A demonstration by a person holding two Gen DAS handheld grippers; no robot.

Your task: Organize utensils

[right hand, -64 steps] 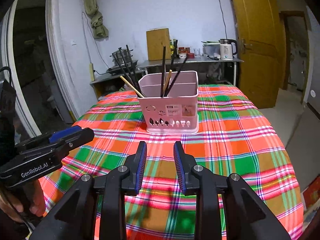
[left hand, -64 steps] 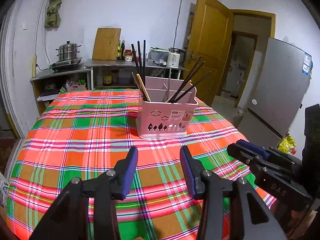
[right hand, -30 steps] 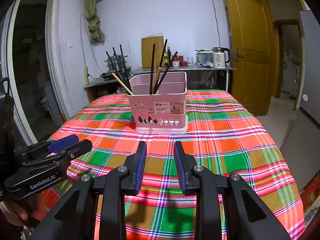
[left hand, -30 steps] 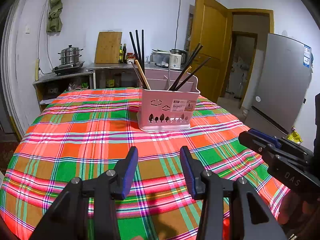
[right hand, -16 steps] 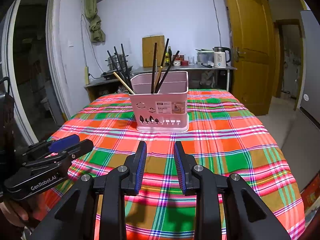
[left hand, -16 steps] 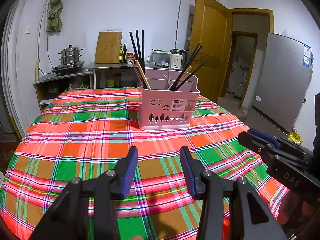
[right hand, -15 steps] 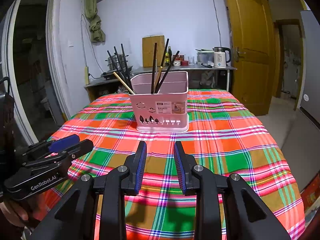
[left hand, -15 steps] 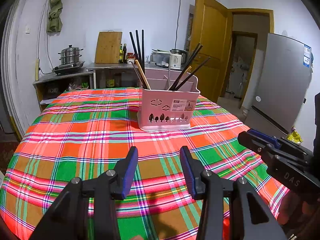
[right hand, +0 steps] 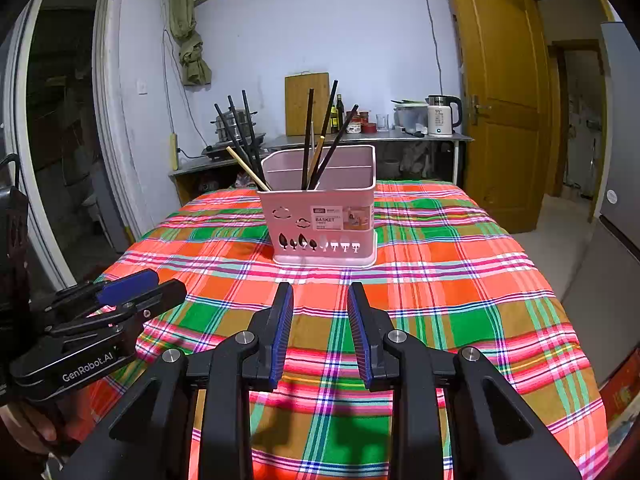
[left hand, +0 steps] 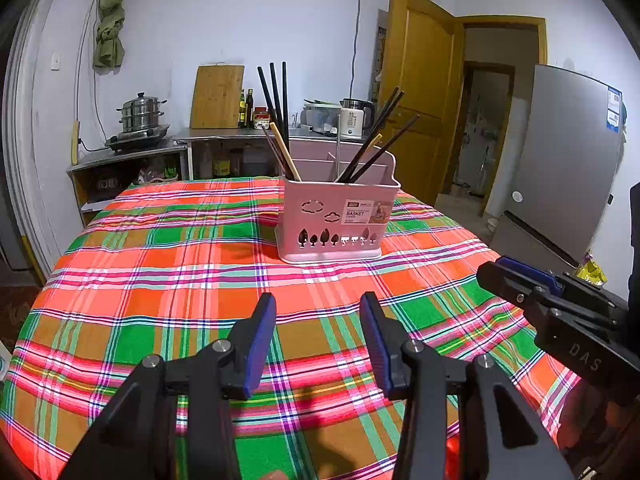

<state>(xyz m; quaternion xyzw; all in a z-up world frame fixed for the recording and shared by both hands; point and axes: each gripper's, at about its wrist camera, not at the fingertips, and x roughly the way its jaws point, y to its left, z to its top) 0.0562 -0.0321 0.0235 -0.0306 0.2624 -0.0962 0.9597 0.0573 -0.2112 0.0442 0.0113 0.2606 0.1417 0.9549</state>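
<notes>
Pink basket upright near the table's far edge, on plaid cloth, holding dark chopsticks and a few pale ones leaning in its compartments. Left gripper and right gripper near the front edge, both parted, empty, well apart from basket. Counter with kettle behind.

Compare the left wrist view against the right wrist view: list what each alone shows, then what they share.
Left wrist only: the grey refrigerator and the right gripper seen from the side. Right wrist only: a dark open doorway and the left gripper from the side. Both: the pink utensil basket holding chopsticks, the plaid tablecloth, cutting board and kettle; each gripper's jaws are apart and empty.
</notes>
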